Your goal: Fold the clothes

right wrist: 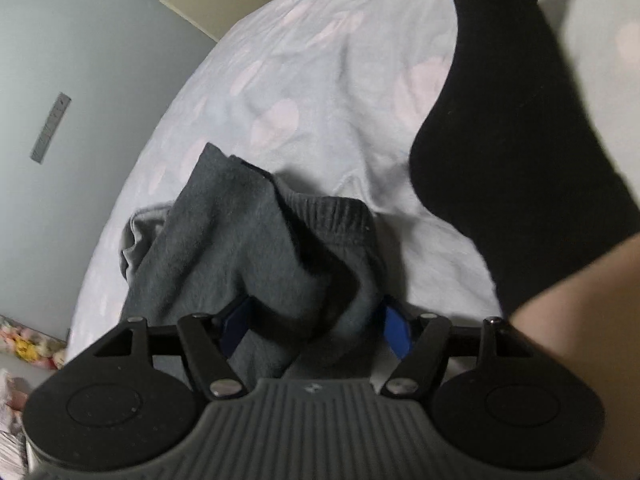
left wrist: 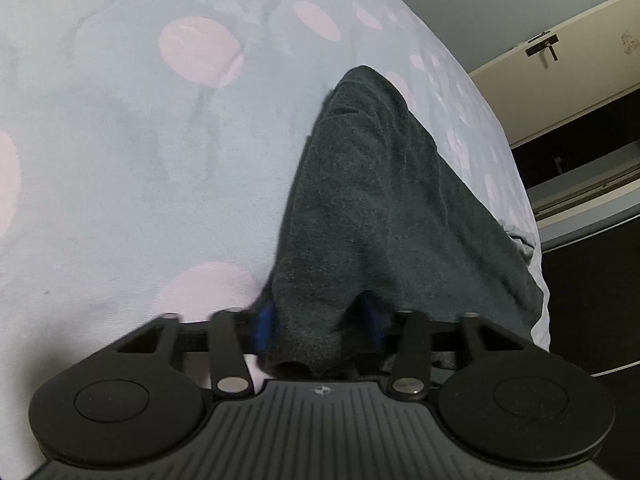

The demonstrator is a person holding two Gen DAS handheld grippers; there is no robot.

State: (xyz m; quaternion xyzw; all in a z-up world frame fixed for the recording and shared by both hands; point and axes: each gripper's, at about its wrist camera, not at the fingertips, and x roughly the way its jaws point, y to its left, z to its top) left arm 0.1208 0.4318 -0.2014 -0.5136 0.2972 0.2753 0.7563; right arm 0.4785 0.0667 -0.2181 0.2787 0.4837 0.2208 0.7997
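On the dotted bed sheet (left wrist: 120, 160), your left claw (left wrist: 318, 320) & right claw (right wrist: 312, 320) each pinch the dark grey garment (left wrist: 380, 208) near the bed's edge, bunched w/ no neat fold showing, so flattening & folding look left.

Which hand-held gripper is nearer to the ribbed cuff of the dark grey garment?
Right. The right hand-held gripper grips the dark grey garment just below its ribbed cuff. The left hand-held gripper holds plain fabric; no cuff shows in its view.
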